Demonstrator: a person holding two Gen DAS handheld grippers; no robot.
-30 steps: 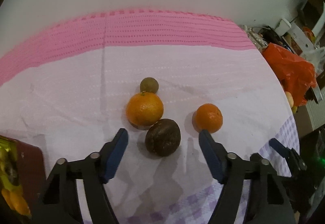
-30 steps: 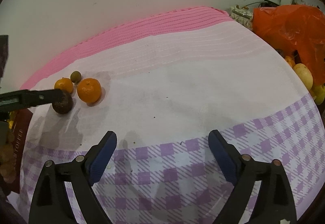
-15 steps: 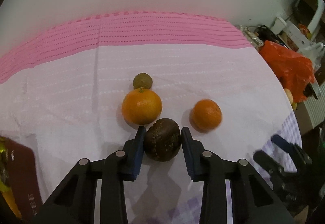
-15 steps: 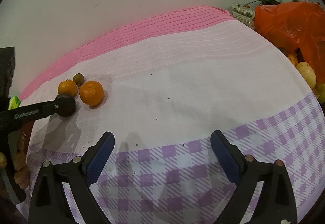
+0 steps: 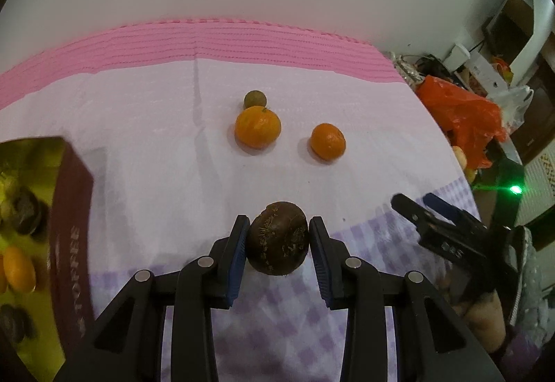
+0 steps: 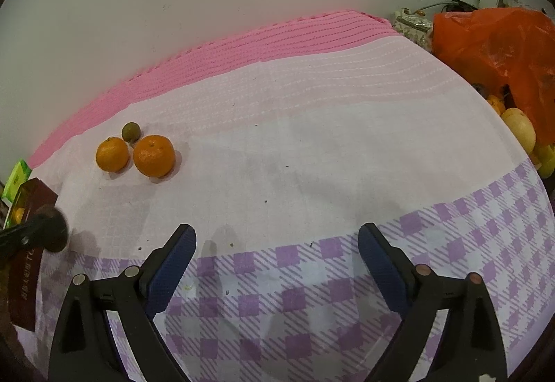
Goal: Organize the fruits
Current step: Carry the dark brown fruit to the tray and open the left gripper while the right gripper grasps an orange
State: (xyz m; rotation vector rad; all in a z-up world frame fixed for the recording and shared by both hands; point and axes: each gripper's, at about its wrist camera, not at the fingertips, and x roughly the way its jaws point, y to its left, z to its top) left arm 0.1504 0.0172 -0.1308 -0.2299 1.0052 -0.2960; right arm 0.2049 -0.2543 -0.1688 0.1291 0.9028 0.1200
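Clamping the dark brown fruit [image 5: 278, 238] between both pads, our left gripper [image 5: 278, 245] holds it above the tablecloth [image 5: 145, 125]. Two oranges [image 5: 257, 126] [image 5: 327, 141] and a small green fruit [image 5: 255, 99] lie at twelve o'clock; the toffee box [image 5: 71, 226] sits at nine. Our right gripper [image 6: 277, 264] is closing slightly, jaws wide apart with nothing between.

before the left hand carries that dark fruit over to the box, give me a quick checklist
1. Left gripper fingers pressed on both sides of the dark fruit: ok.
2. Fruit clear of the cloth: cannot tell.
3. Box open, with fruit already inside: ok.
4. Free room inside the box: cannot tell.
5. Right gripper empty, off to the side, its fingers closing a little: ok.
6. Two oranges and small green fruit out of the way: ok.
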